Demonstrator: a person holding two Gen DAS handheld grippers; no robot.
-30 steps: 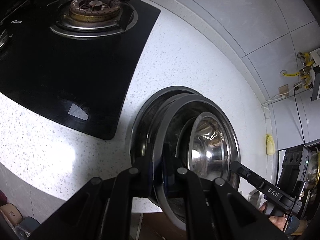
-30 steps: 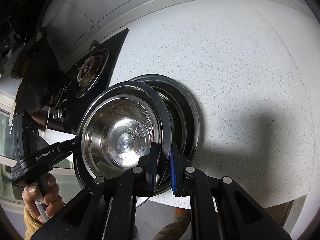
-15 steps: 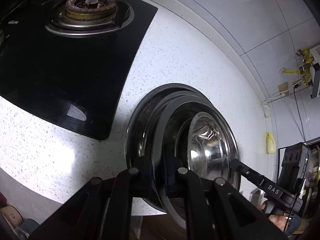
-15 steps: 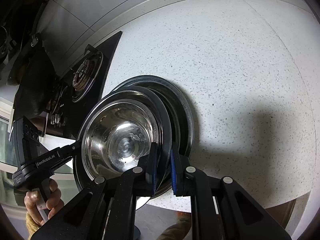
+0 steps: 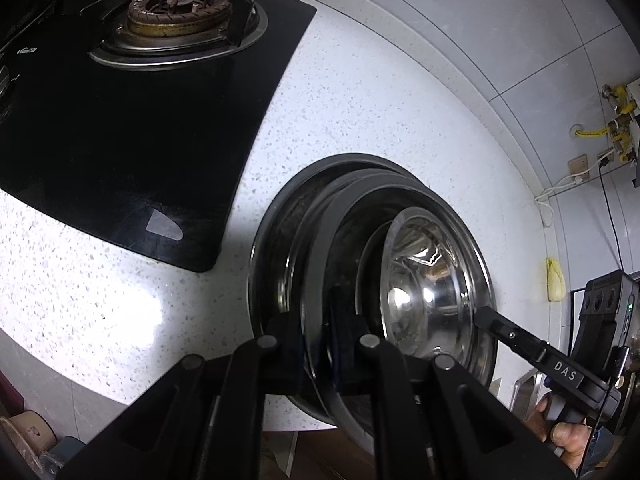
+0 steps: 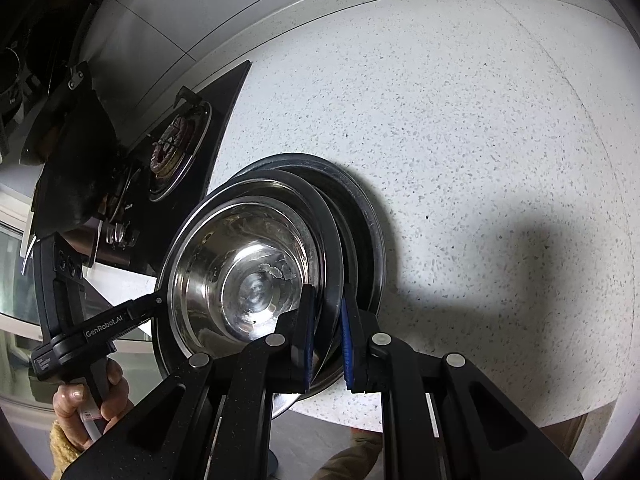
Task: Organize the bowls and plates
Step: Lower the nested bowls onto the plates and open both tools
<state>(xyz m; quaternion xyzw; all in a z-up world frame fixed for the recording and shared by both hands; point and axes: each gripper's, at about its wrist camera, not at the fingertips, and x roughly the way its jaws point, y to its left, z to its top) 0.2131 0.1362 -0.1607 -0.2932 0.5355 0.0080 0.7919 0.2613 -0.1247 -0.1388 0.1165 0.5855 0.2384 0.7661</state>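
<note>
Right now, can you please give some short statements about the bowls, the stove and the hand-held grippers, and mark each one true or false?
1. The steel bowl sits nested in larger steel dishes. True.
2. The right hand-held gripper clamps a dish rim. True.
3. The stack rests on the gas burner. False: it sits on the white countertop, beside the stove.
4. A pot stands on the burner. False: it is bare.
5. The left hand-held gripper is away from the stack. False: its jaws straddle a rim.

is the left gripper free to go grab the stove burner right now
Probably not: the left gripper is clamped on the rim of the steel plate, shared with the right gripper. The burner itself stands uncovered.
</note>
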